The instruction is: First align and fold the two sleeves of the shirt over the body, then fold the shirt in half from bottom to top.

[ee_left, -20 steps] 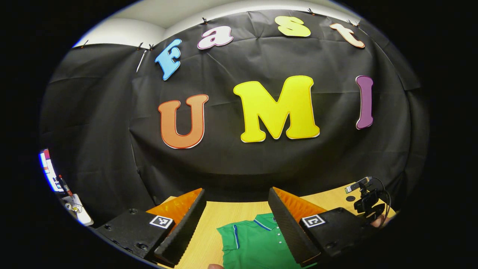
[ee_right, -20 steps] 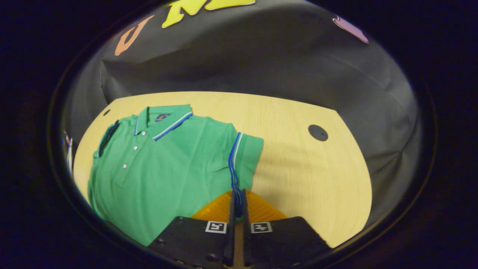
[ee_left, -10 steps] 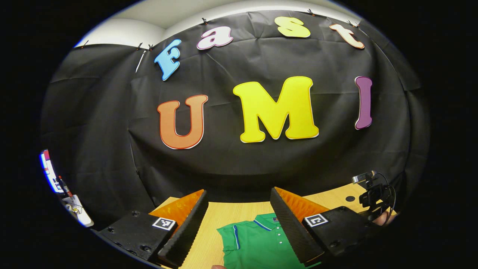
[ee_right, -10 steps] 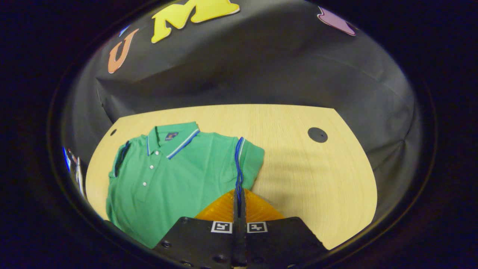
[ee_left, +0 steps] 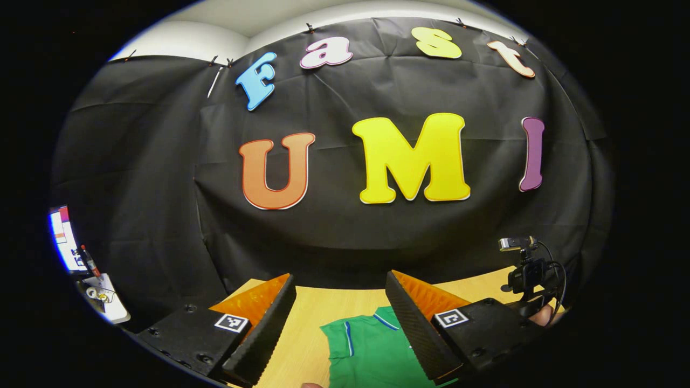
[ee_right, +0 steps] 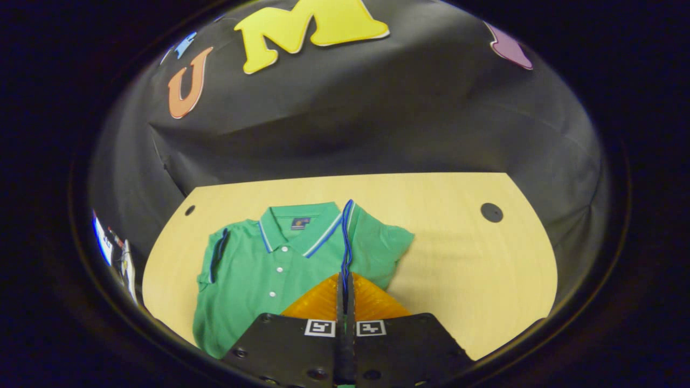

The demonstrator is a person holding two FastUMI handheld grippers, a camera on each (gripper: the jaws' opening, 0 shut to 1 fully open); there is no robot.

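On table (ee_right: 458, 258), green shirt (ee_right: 253, 275) flat, right gripper (ee_right: 345, 280) clamped on blue-trimmed sleeve cuff (ee_right: 345, 237) lifted over body, left gripper (ee_left: 339, 318) jaws apart, idle; thin pinch could slip, dropping sleeve misaligned.

One green shirt (ee_right: 253, 269) with three white buttons (ee_right: 278, 269) lies on one wooden table (ee_right: 458, 269) (two round black caps (ee_right: 491, 212) in the tabletop); two grippers (ee_left: 339, 323).
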